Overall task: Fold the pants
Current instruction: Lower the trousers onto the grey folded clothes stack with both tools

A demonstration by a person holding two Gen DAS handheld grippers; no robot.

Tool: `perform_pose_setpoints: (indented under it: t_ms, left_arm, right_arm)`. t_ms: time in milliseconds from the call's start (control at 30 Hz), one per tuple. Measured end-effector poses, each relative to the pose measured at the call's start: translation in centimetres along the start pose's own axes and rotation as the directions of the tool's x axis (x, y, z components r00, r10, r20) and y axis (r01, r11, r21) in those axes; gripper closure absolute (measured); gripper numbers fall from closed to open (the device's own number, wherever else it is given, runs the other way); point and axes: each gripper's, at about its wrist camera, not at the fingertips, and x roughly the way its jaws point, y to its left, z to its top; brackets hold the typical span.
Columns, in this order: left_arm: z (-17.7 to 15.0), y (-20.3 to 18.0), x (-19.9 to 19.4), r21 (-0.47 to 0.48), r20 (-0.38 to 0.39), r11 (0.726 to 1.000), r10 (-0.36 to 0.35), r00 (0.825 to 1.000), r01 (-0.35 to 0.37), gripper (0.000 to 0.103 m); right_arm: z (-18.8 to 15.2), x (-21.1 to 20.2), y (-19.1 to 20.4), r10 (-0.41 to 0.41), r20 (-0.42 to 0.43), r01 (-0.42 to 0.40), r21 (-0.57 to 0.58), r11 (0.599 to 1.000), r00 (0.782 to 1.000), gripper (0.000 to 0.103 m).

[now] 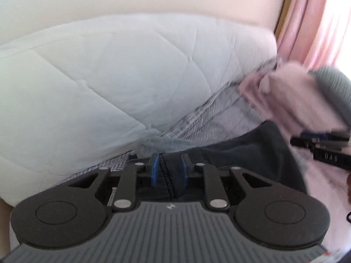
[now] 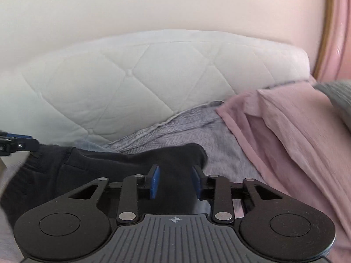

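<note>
Quilted white mattress backs the bed; left gripper and right gripper jaws each pinch the dark pants.

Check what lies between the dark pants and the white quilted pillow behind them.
In the right wrist view, a grey herringbone blanket fills the stretch between the dark pants and the white quilted pillow; the left wrist view shows the same strip.

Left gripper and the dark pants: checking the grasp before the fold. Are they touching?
Touching. In the left wrist view the left gripper has its blue fingers closed on a seamed edge of the dark pants.
</note>
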Motion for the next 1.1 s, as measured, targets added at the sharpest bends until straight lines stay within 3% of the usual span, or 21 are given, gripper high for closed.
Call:
perform_pose_setpoints:
  t_ms: [67,333,433,600,800,867,967,1100]
  left_arm:
    - [-0.4,-0.1,2.5,-0.007,-0.033,0.999,0.032,0.999,-0.032,0.086]
    - [-3.1,-0.1,6.3,0.088,0.041,0.994,0.058,0.997,-0.062,0.081]
    - [-2.6,0.2,5.7,0.064,0.022,0.997,0.051,0.998,-0.053,0.081]
    - [-1.9,0.5,1.2,-0.03,-0.034,0.999,0.022,0.999,-0.024,0.083]
    - [-5.3,-1.8,-4.9,0.003,-0.085,1.0,-0.026,0.996,0.026,0.083]
    - [-6.7,-2.6,-5.1,0.042,-0.103,0.999,0.013,0.995,-0.009,0.082]
    - [-7.9,-3.1,-3.6,0.085,-0.101,0.995,0.066,0.993,-0.057,0.08]
    - [-8.0,-2.7,-2.2,0.051,-0.142,0.996,0.082,0.987,-0.075,0.08]
  right_arm:
    - [-0.5,1.9,0.3,-0.02,-0.035,0.019,-0.037,0.999,0.999,0.082]
    - [-1.8,5.3,-0.3,-0.059,-0.065,0.056,-0.053,0.997,0.996,0.083]
    - [-1.5,3.1,-0.3,-0.043,-0.063,0.041,-0.025,0.999,0.997,0.083]
    - [-3.2,-2.6,0.6,0.038,-0.039,-0.035,0.092,0.995,0.998,0.083]
    - [-7.0,-8.3,3.5,0.138,-0.045,-0.126,0.202,0.971,0.989,0.083]
    - [-7.7,-8.2,5.4,0.164,-0.081,-0.147,0.19,0.971,0.983,0.083]
    - [-8.7,-6.1,8.3,0.116,-0.14,-0.103,0.096,0.99,0.983,0.083]
    - [-8.4,-4.6,9.2,0.098,-0.192,-0.086,0.071,0.994,0.976,0.083]
